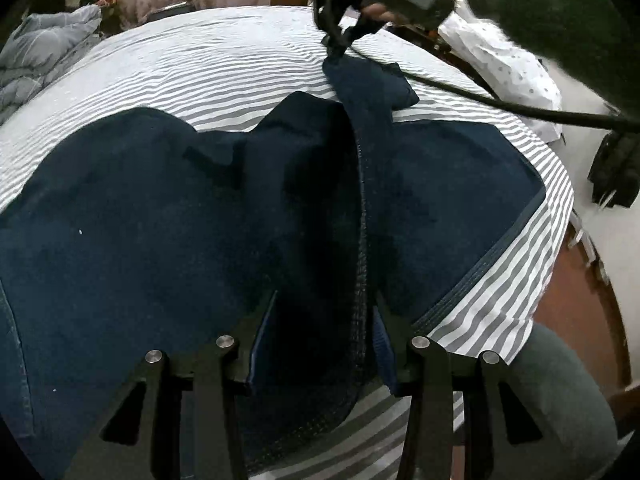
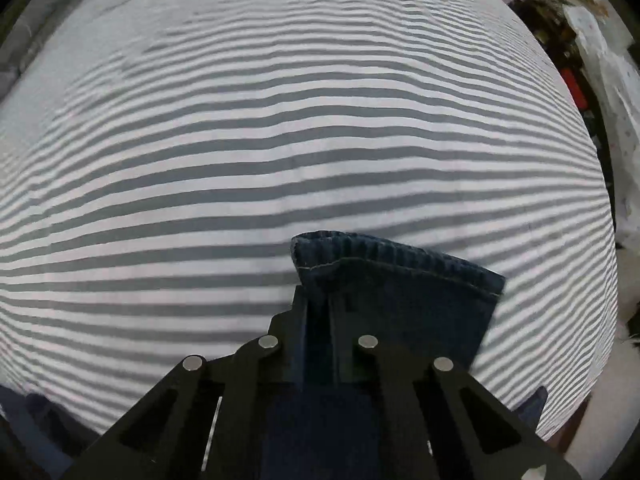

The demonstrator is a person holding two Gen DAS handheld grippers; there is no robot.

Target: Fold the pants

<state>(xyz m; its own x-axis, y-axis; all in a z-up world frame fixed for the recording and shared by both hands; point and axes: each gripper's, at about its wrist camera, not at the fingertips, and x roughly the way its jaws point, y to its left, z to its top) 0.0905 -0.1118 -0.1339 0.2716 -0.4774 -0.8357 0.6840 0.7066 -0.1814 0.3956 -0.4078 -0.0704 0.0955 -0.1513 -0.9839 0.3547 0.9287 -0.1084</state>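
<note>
Striped bedsheet [image 2: 280, 140] carries pants [image 2: 400, 280], hem pinched in right tool [image 2: 320, 312].

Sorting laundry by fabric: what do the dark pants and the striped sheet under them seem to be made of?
Pants: likely denim, matte dark blue, with a ribbed weave and stitched hem. Striped sheet: probably woven cotton, matte and softly rippled; exact fibre unclear.

Black linkage fingers [image 2: 304, 320] with silver pins; grey handle, black cable [image 1: 520, 108]; dark green knit sleeve [image 1: 540, 4]
</note>
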